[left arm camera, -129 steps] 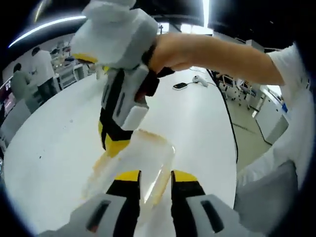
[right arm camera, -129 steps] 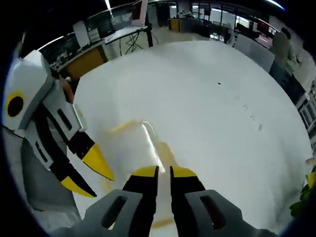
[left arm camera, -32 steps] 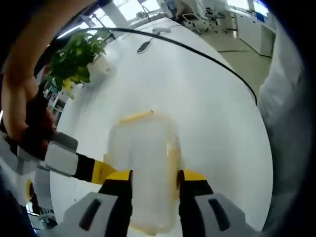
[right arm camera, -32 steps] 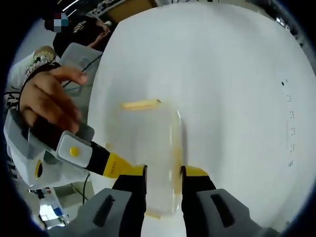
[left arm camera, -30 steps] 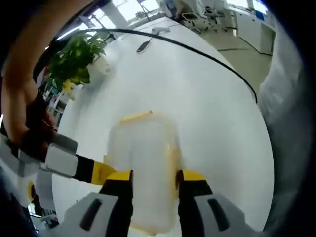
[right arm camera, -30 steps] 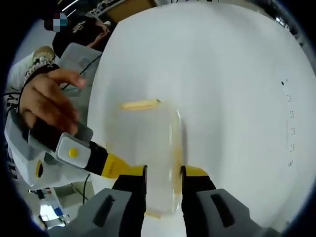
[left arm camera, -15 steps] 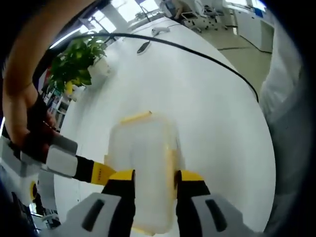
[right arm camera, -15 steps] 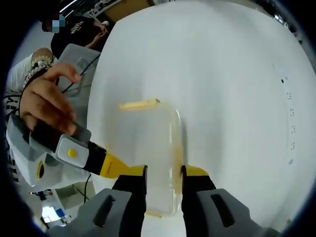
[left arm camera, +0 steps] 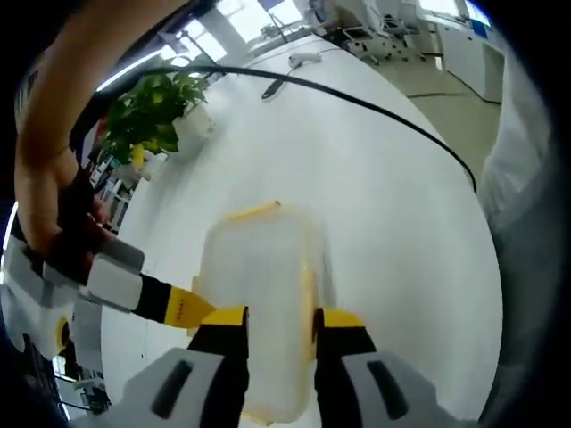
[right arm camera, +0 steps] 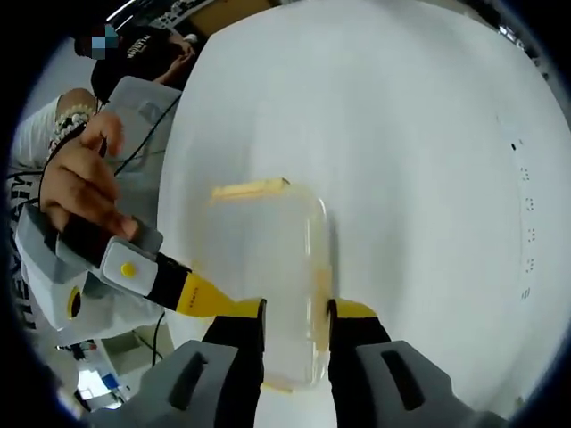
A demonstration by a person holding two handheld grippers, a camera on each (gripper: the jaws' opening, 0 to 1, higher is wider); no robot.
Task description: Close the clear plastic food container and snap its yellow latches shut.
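Clear container, lid seemingly on, yellow latches

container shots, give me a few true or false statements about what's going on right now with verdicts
1. The clear container sits on a white table. True.
2. A yellow latch shows at the container's far end in the right gripper view. True.
3. The left gripper hangs well clear of the container. False: its jaws stand open on either side of the container's near end.
4. A potted plant stands on the table in the left gripper view. True.
5. The right gripper is shut with nothing between its jaws. False: its jaws are open with the container between them.
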